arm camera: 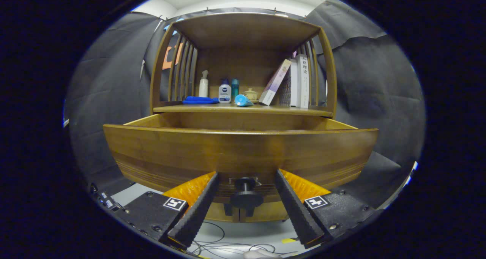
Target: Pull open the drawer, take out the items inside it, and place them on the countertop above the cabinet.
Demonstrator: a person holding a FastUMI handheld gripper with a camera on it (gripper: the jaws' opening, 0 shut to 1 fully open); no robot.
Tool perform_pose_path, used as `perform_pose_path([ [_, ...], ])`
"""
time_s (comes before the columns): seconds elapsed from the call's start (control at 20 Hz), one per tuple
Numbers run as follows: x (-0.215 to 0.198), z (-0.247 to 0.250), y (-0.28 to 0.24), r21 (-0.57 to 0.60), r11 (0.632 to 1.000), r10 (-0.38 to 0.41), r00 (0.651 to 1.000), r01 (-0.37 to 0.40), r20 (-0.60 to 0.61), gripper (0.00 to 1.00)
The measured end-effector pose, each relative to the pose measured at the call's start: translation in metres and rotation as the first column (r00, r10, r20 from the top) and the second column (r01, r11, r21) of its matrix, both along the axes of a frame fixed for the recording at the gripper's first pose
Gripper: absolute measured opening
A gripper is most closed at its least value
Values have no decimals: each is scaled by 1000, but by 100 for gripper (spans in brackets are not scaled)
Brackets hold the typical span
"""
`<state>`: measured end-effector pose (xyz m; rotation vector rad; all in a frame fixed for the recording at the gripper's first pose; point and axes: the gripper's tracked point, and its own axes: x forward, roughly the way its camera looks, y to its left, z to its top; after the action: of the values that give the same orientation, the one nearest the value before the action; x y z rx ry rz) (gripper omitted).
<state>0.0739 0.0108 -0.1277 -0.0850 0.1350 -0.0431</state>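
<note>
Countertop (212,108) above pulled-out drawer (239,152); gripper (246,183) open, fingers flanking knob (246,198).

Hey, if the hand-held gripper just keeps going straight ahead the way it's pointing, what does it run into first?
Most likely the drawer knob, which sits between the open fingers of the hand-held gripper. Directly behind it is the drawer front, already pulled out. Depth is hard to judge, so how soon it would touch is unclear.

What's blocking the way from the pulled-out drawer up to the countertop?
Nothing visible does. The drawer is pulled out below the countertop; the gripper stands open around its knob. The drawer's inside is hidden behind its front.
</note>
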Motion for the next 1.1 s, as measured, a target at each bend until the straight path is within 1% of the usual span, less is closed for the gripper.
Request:
perform_pose_path([
  [0.15,29,12,3,20,1000,-12,1000,11,17,99],
  [0.2,32,10,4,29,999,-16,1000,16,-9,99],
  [0.25,43,13,6,35,999,-18,1000,18,2,98],
  [0.35,59,13,7,23,999,-25,1000,25,5,98],
  [0.75,113,20,7,33,999,-15,1000,14,25,98],
  [1.1,138,22,5,64,998,-12,1000,13,-18,98],
])
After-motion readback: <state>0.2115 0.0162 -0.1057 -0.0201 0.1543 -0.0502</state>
